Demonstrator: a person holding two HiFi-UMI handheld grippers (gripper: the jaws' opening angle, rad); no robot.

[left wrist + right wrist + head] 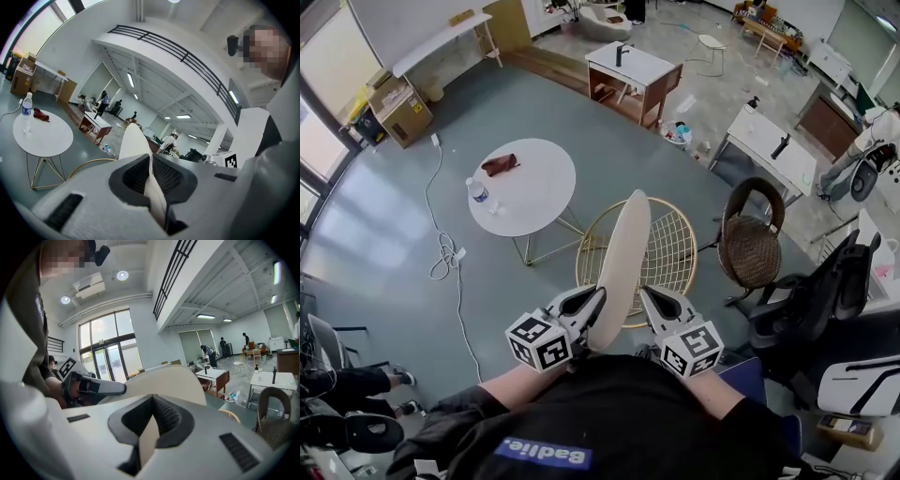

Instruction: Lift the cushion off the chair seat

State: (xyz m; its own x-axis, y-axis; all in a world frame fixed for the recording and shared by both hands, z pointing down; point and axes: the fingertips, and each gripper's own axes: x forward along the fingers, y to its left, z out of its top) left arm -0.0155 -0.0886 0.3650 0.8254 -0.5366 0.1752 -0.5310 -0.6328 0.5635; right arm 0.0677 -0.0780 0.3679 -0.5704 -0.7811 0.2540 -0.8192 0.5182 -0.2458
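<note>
The round cream cushion stands on edge in the air above the gold wire chair, clear of its seat. My left gripper is shut on the cushion's near left rim, and my right gripper is shut on its near right rim. In the left gripper view the cushion rises past the jaws, its edge pinched between the pads. Seen from the right gripper, the cushion spreads wide ahead, with a fold of it caught between the pads and the left gripper beyond.
A round white table with a water bottle and a brown cloth stands to the chair's left. A dark wicker chair and black office chairs crowd the right. A cable trails across the grey floor.
</note>
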